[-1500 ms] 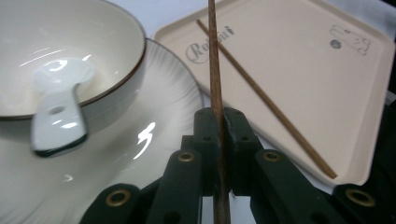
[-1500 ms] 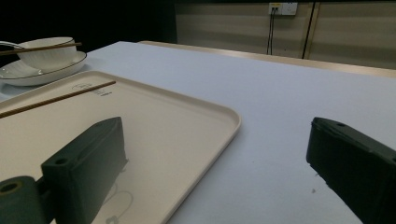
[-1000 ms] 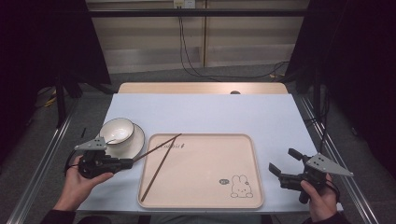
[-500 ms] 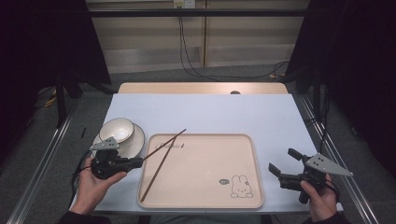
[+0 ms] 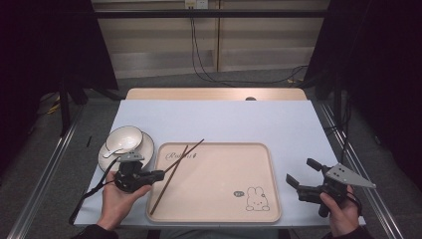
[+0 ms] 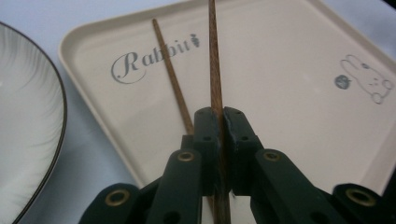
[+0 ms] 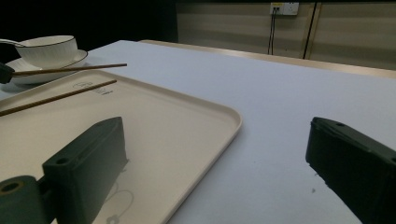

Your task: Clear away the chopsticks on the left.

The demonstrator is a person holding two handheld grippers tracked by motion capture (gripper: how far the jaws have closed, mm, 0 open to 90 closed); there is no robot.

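A beige tray [image 5: 224, 169] with a rabbit print lies in the middle of the white table. My left gripper [image 5: 159, 174] sits at the tray's left edge, shut on a brown chopstick [image 5: 186, 153] that points up and to the right over the tray. In the left gripper view the jaws [image 6: 221, 121] pinch this chopstick [image 6: 215, 70], and a second chopstick [image 6: 170, 79] lies flat on the tray beside it. That second chopstick [image 5: 166, 184] runs diagonally down the tray's left part. My right gripper [image 5: 299, 170] rests open, right of the tray, with nothing between its jaws [image 7: 219, 154].
A white bowl [image 5: 124, 138] with a spoon [image 5: 112, 152] stands on a plate [image 5: 144, 147] just left of the tray, close behind my left gripper. The tray's corner [image 7: 229, 116] lies near my right gripper. Bare table stretches beyond the tray.
My left hand has moved to the right, from beside the plate to the tray's left edge. The gripped chopstick's far tip has shifted right with it. The right gripper has stayed put.
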